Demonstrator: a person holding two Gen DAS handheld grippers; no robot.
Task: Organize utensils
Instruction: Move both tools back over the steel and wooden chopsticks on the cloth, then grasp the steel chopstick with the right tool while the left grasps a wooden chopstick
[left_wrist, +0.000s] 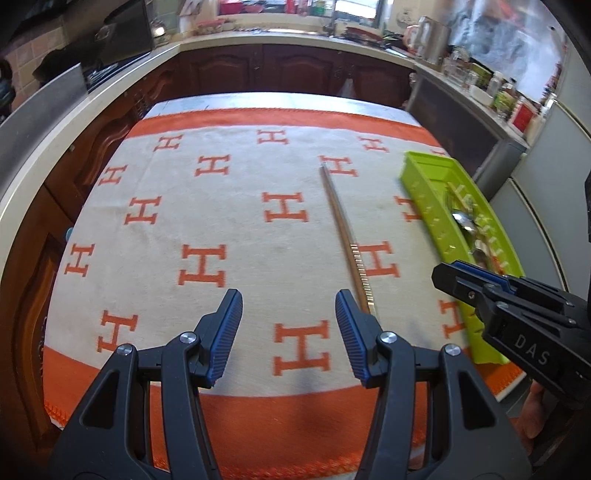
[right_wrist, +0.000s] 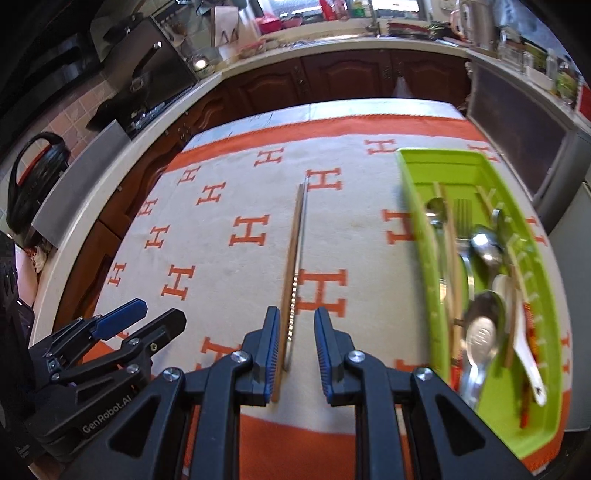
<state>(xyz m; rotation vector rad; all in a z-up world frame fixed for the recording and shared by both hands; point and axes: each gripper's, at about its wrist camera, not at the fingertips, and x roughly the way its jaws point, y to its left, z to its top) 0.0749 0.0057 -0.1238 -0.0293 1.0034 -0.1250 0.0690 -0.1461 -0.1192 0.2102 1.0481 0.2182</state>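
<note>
A pair of long chopsticks (right_wrist: 295, 258) lies on the orange-and-cream cloth, running away from me; it also shows in the left wrist view (left_wrist: 343, 229). My right gripper (right_wrist: 295, 321) is open, its jaws on either side of the chopsticks' near end, the left pad close against them. My left gripper (left_wrist: 289, 302) is open and empty, just left of the chopsticks' near end. A lime green utensil tray (right_wrist: 417, 229) on the right holds spoons (right_wrist: 484, 243), a fork and other utensils; it also shows in the left wrist view (left_wrist: 424, 192).
The cloth (left_wrist: 221, 206) covers a table with its edges near on all sides. Dark wooden cabinets (left_wrist: 295, 70) and cluttered counters ring the table. A grey appliance (right_wrist: 517, 133) stands close to the tray's right side.
</note>
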